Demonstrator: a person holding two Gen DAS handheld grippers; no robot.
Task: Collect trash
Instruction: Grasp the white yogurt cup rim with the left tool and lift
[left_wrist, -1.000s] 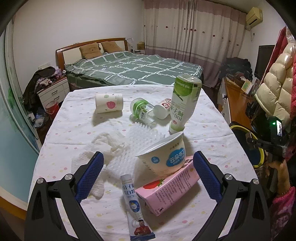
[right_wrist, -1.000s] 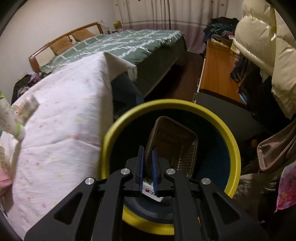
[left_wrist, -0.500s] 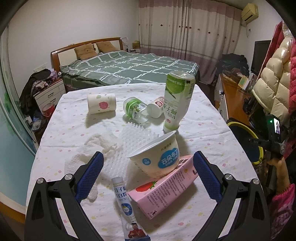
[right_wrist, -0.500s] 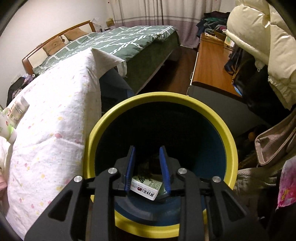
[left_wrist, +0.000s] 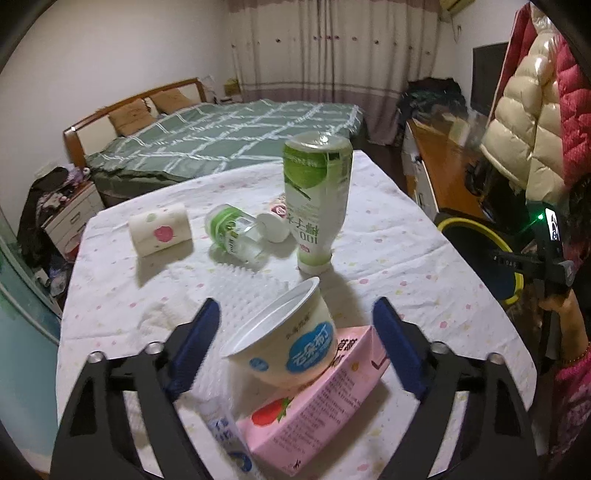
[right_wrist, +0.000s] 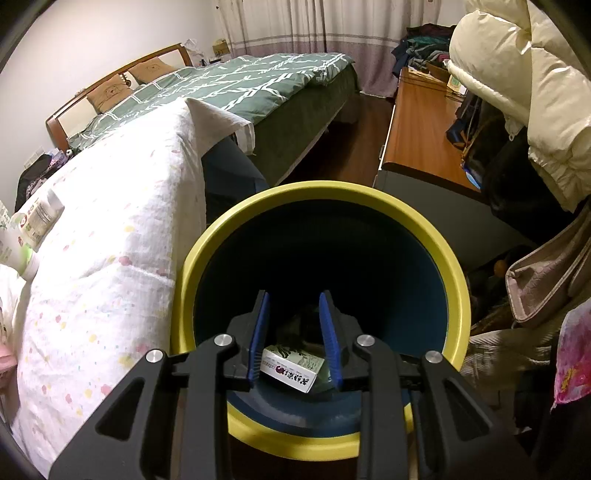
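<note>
Left gripper (left_wrist: 295, 345) angled down, jaws parted and just closing around the yogurt cup (left_wrist: 282, 345) — untouched. Right gripper (right_wrist: 293, 332) tilted into the bin (right_wrist: 456, 266), jaws parted — small box (right_wrist: 291, 367) lying loose below.

Green bottle (left_wrist: 318, 199) stands behind the tilted cup (left_wrist: 284, 345), blocking passage beyond.

A bedroom in a lived-in home. A wooden-framed bed (left_wrist: 221, 136) with a green checked cover and two brown pillows (left_wrist: 147, 109) is standing against the far wall, and long striped curtains (left_wrist: 332, 59) are hanging behind it. A nightstand (left_wrist: 74, 206) is sitting beside the bed, piled with clothes. Puffy jackets (left_wrist: 517, 122) are hanging at the right above a wooden cabinet (right_wrist: 417, 125). A table under a spotted white cloth (left_wrist: 388, 243) is filling the foreground.
</note>
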